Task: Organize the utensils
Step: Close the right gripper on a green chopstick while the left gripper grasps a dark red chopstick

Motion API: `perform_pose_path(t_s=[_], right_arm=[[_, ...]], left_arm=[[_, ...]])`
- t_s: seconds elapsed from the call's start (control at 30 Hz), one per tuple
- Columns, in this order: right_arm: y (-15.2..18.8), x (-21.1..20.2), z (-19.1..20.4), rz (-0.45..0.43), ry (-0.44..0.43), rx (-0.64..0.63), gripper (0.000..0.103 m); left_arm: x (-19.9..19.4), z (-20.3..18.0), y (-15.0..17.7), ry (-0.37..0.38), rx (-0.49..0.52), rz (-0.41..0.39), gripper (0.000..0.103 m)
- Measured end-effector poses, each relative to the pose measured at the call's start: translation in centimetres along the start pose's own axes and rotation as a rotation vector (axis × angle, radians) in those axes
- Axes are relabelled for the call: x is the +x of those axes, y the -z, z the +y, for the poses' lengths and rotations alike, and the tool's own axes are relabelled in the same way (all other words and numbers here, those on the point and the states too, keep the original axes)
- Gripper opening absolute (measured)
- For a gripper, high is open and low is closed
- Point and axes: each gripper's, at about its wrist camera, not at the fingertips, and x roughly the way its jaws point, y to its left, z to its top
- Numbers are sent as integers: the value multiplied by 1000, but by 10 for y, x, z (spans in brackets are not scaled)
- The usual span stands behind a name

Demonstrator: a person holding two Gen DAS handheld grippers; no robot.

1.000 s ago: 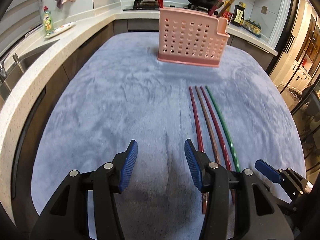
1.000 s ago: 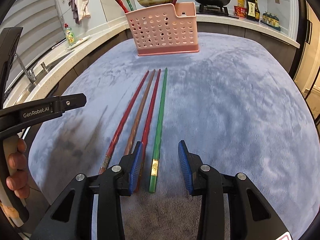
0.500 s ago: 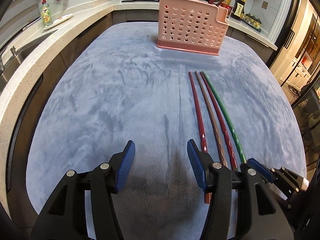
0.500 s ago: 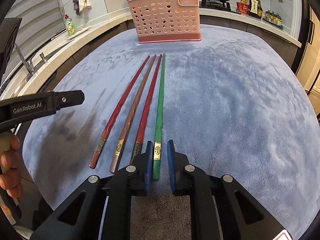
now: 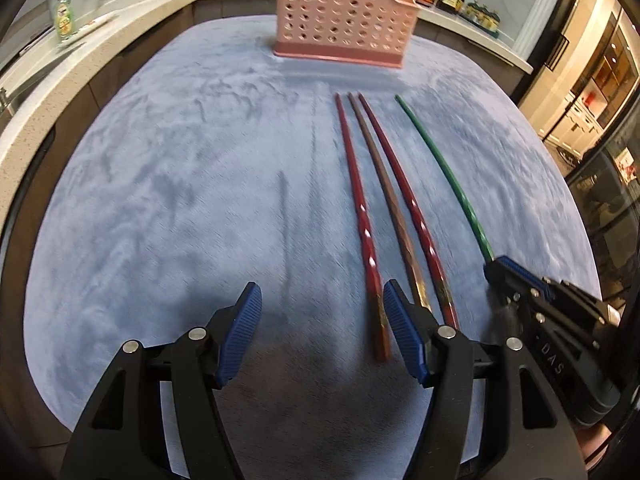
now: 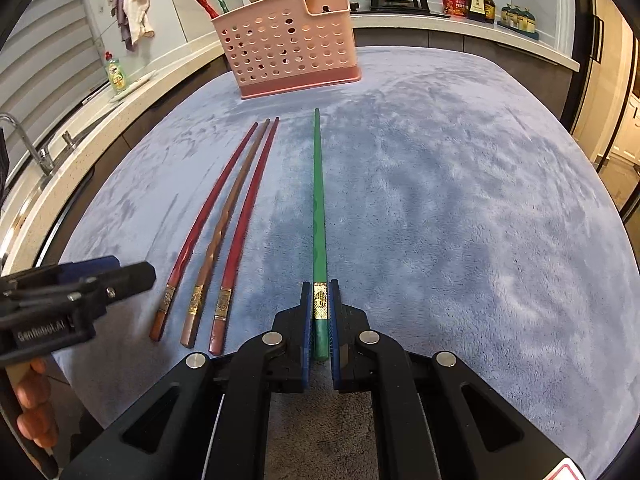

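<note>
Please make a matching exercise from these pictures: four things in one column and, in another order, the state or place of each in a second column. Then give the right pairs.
Things:
1. green chopstick
2. brown chopstick
3. pink holder
4. left gripper

States or places:
A. open, holding nothing
B. lying between two red chopsticks
C. clamped at its thick end in the right gripper
D. standing at the far end of the cloth, with chopsticks in it

Pairs: 1-C, 2-B, 3-D, 4-A

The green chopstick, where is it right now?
The green chopstick sits clamped by its thick end in the right tool, to the right of the three loose chopsticks, its tip pointing toward the pink utensil holder.
</note>
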Motion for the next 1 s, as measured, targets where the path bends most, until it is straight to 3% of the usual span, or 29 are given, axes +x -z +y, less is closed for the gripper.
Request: perform_pose_path(t_s=[0.23,0.4,0.47,0.6,0.77,1.0], right_arm=[[1,0,0,-2,-1,3,6],[1,0,0,-2,-1,2,7],[1,0,0,-2,0,2,7],[1,0,0,-1,0,2,7],[2,-1,0,-2,-1,3,6],[-7,-13,1,-30,-1,6,7]], left_arm=[[8,-10,6,-15,36,12,59],[10,-9,6,-26,47,3,50],[10,-9,7,-36,51,0,33],[9,-2,5,-13,33,2,9],[6,5,3,30,-1,12,7],[-8,12,-8,32,-28,-23,7]])
